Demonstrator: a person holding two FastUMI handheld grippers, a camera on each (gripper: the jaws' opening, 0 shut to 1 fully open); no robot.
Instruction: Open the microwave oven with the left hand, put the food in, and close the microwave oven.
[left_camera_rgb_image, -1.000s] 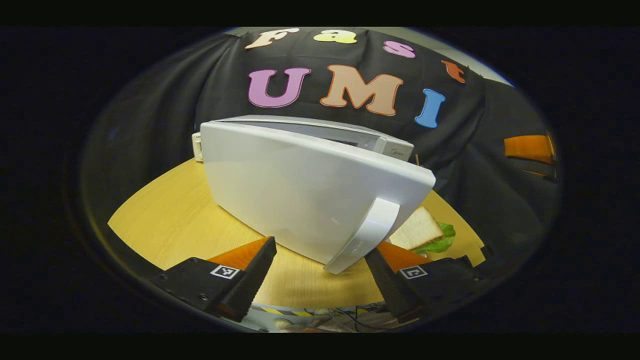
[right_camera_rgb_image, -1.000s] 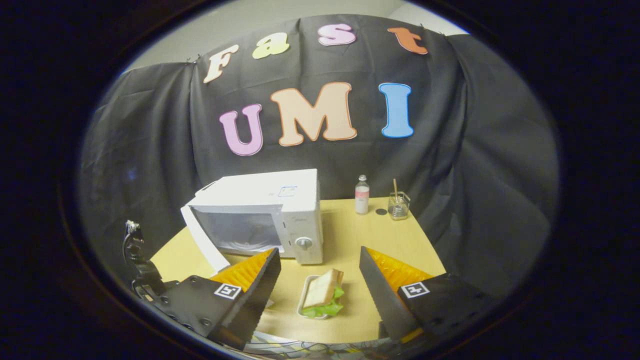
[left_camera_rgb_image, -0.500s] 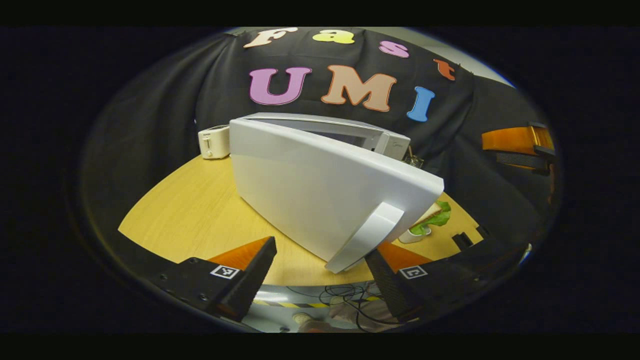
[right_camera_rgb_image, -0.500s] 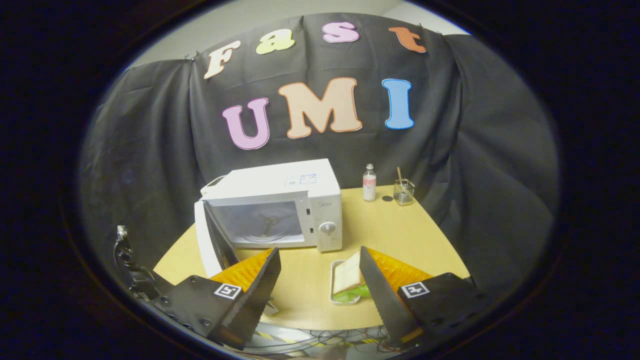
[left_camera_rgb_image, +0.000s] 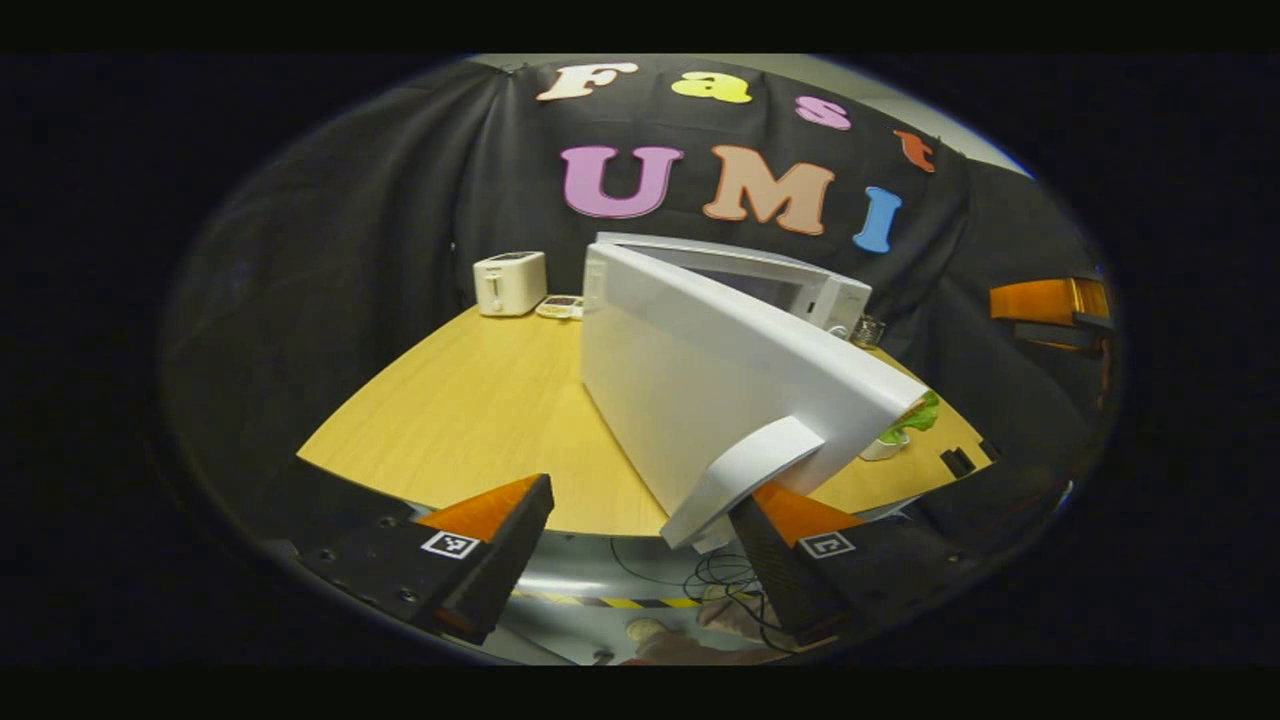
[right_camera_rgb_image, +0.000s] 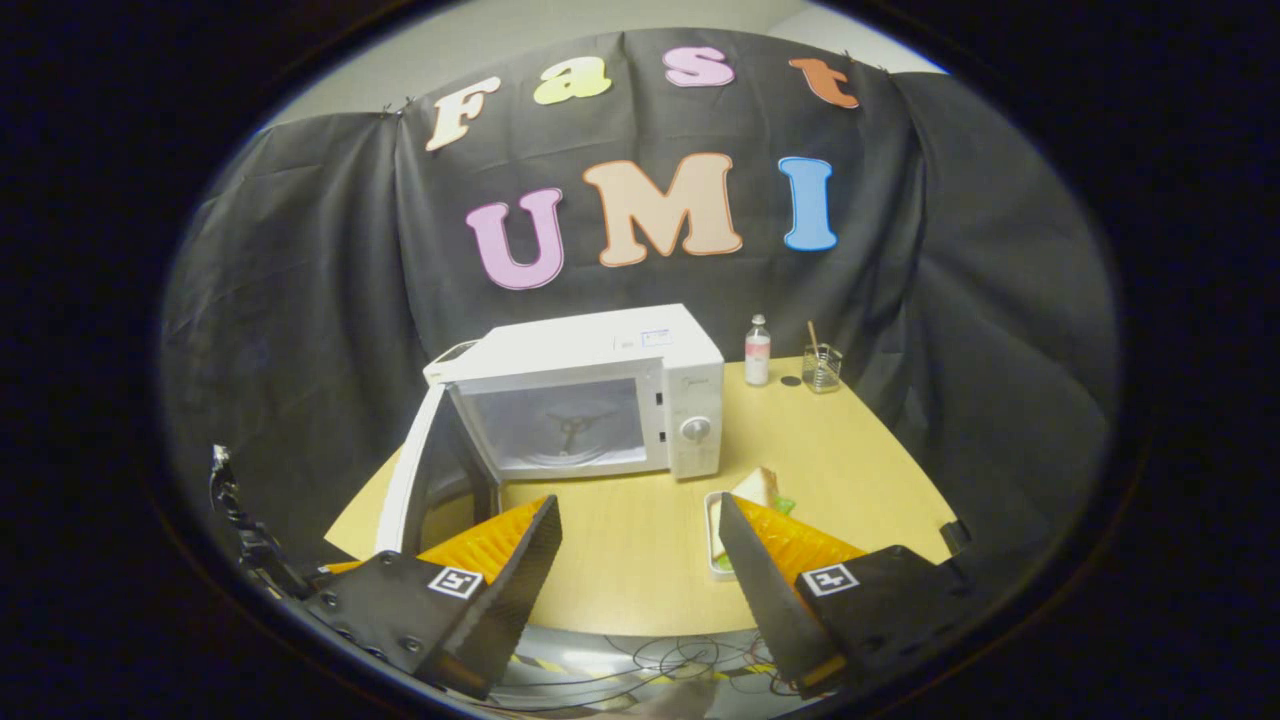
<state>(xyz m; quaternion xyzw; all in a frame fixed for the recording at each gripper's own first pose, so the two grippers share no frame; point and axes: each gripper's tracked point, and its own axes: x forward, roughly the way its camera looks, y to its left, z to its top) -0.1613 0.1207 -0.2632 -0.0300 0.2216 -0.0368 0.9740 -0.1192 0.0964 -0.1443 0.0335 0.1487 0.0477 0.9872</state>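
I see the surface (right_camera_rgb_image: 640, 570) carrying the microwave (right_camera_rgb_image: 600, 400) toward its rear left, and over the last second its door (left_camera_rgb_image: 700, 390) has swung from partly ajar to well open, so in the right gripper view the cavity with its turntable hub faces me unobstructed. That tells me the opening step is about finished and loading the food comes next. In the left gripper view the door's handle (left_camera_rgb_image: 740, 475) sits just by the right finger of my left gripper (left_camera_rgb_image: 640, 560), whose fingers are spread wide; whether that finger touches the handle I cannot tell. The sandwich (right_camera_rgb_image: 755, 490) lies in its small tray near the front right edge of the surface, just right of the microwave's control panel, partly hidden behind a finger of my right gripper (right_camera_rgb_image: 640, 580), which hangs wide and empty over the front edge. A toaster (left_camera_rgb_image: 510, 283) stands at the far left corner.
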